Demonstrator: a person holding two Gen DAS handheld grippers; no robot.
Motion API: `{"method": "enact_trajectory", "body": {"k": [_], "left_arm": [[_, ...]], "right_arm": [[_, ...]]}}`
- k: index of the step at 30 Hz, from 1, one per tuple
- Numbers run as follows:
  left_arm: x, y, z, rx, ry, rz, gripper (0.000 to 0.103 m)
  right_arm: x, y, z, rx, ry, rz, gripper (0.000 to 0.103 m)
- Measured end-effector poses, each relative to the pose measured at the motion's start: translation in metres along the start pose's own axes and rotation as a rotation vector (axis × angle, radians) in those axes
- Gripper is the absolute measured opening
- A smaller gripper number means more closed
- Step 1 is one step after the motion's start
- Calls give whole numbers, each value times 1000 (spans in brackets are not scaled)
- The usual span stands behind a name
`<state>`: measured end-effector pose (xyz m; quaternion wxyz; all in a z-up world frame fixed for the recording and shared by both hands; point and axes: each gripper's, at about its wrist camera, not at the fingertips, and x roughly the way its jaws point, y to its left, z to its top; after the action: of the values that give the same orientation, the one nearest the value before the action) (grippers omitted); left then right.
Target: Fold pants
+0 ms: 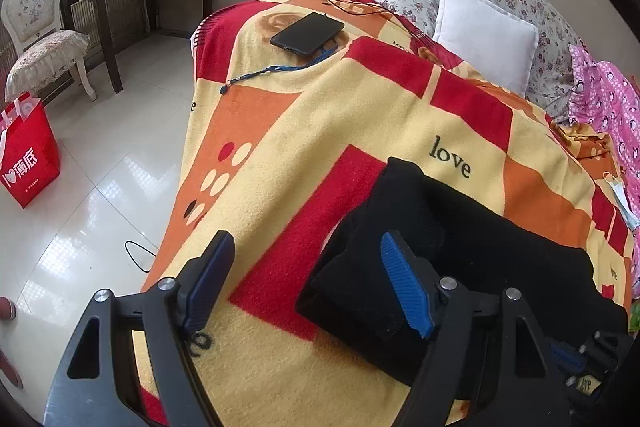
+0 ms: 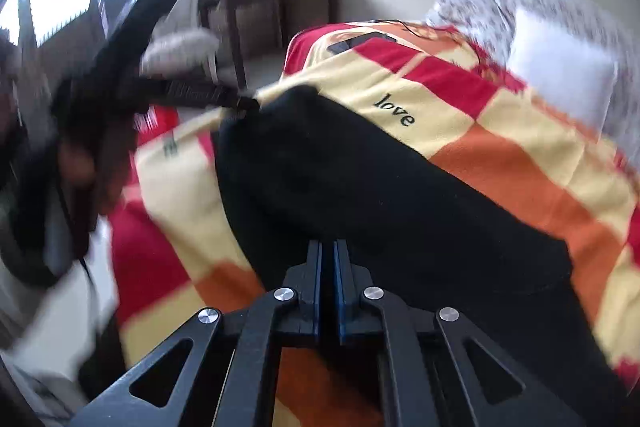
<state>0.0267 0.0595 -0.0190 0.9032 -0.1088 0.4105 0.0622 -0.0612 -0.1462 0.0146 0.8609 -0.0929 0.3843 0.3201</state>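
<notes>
The black pants [image 1: 460, 259] lie folded on a red, orange and yellow blanket [image 1: 280, 131] on the bed. My left gripper [image 1: 308, 247] is open, hovering over the pants' near left corner, its right finger over the black cloth. In the blurred right wrist view the pants [image 2: 360, 179] stretch across the blanket [image 2: 500, 147]. My right gripper [image 2: 328, 247] has its jaws together right at the pants' near edge; whether cloth is pinched cannot be told. The left gripper [image 2: 240, 103] shows there blurred, at the pants' far corner.
A black phone [image 1: 308, 33] with a blue lanyard lies at the bed's far end. A white cushion [image 1: 486, 35], floral pillows and pink clothing [image 1: 608, 115] lie to the right. A red bag [image 1: 30, 151], chair [image 1: 40, 39] and dark desk stand on the tiled floor at left.
</notes>
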Motion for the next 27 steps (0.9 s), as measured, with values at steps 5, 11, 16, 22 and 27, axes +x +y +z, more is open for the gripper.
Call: {"method": "enact_trajectory", "body": {"k": [5, 11, 16, 22, 27], "left_arm": [[-15, 4, 1, 9, -51, 18, 79], [-12, 2, -3, 29, -32, 38, 79], [-27, -1, 5, 28, -98, 38, 79], [-7, -28, 10, 85, -76, 50, 79], [17, -32, 6, 94, -31, 74, 80]], "right_arm": [[-31, 10, 1, 1, -29, 74, 4], [1, 9, -18, 86, 41, 89, 16], [-48, -30, -10, 184, -46, 57, 34], [-40, -80, -2, 269, -51, -111, 33], [-9, -112, -4, 331, -7, -147, 24]]}}
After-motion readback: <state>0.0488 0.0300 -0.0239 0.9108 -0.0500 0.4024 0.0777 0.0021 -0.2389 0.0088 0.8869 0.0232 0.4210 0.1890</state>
